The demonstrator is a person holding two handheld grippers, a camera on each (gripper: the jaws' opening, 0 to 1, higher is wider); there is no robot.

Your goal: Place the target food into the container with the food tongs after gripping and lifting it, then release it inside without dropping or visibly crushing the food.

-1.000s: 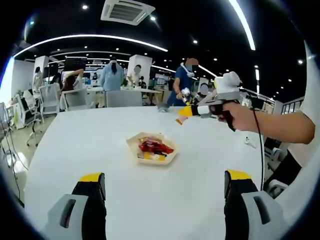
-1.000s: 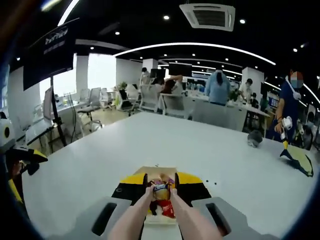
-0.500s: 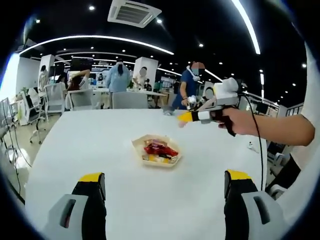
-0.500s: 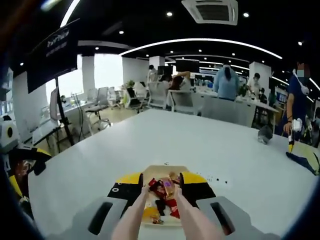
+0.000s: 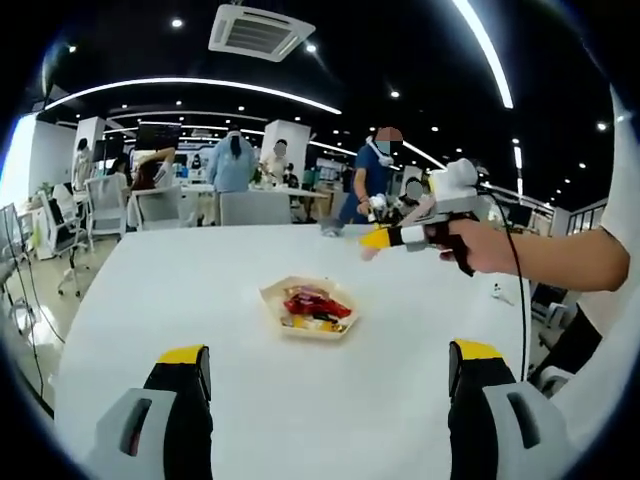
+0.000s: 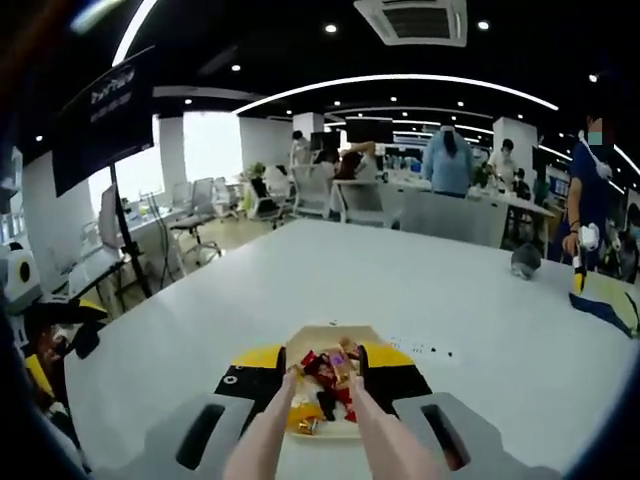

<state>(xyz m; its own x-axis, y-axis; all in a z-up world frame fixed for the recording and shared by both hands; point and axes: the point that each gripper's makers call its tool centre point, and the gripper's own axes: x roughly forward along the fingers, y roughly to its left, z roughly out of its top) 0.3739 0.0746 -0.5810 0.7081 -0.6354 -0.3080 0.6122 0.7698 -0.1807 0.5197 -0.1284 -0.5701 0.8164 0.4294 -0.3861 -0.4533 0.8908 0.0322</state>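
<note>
A pale hexagonal tray [image 5: 275,296] of wrapped snacks [image 5: 310,303] lies mid-table. My left gripper [image 5: 330,385] hangs open well short of it, its jaws wide apart with nothing between them. A hand at the right holds my right gripper [image 5: 385,236] above and beyond the tray. In the right gripper view, my right gripper [image 6: 323,360] is shut on flesh-coloured food tongs [image 6: 268,432]. Their tips stand apart over the tray [image 6: 322,329], and the snacks [image 6: 330,372] lie between and under them. The left gripper [image 6: 45,335] shows at the left edge.
The white table [image 6: 470,330] stretches far on all sides of the tray. A dark object [image 6: 525,262] and a blue-yellow item [image 6: 605,295] lie at its far right. Office chairs [image 6: 360,203] and several people stand beyond the far edge.
One second ago the tongs pinched a wrapped snack above the tray. Their tips have since spread, and that snack now lies among the others in the tray. Both views shifted slightly.
</note>
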